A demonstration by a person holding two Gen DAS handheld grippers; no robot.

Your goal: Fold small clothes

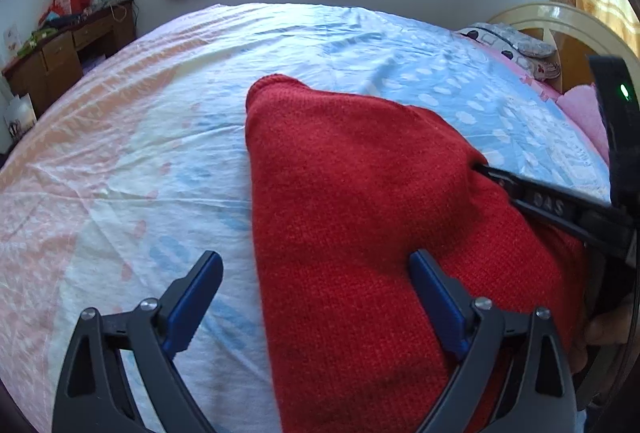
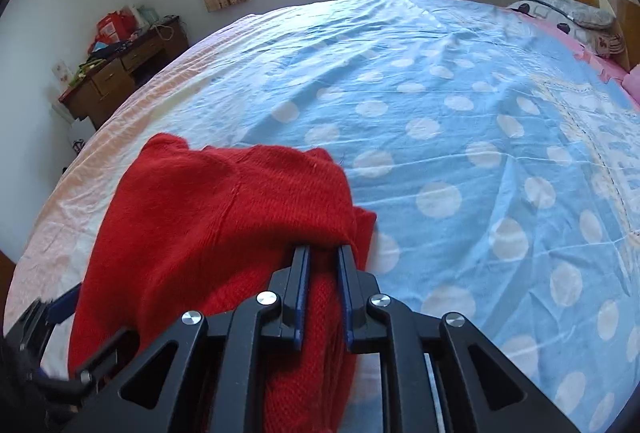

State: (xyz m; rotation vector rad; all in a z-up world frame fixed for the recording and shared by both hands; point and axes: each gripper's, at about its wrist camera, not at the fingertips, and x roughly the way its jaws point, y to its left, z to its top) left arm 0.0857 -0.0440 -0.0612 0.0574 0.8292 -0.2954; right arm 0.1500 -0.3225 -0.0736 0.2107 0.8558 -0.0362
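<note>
Seemingly mid-fold: right gripper clamps red sweater w/ layers bunched; left gripper apart; flattening left.

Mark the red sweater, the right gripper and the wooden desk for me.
red sweater (image 1: 344, 193), left wrist view, middle of the knit.
right gripper (image 2: 323, 253), right wrist view, between the jaws' tips, shut on fabric.
wooden desk (image 2: 116, 73), right wrist view, drawer front.

Both the left gripper and the right gripper have matte black linkage arms, round silver screws and blue finger pads. The right one carries a green light.
</note>
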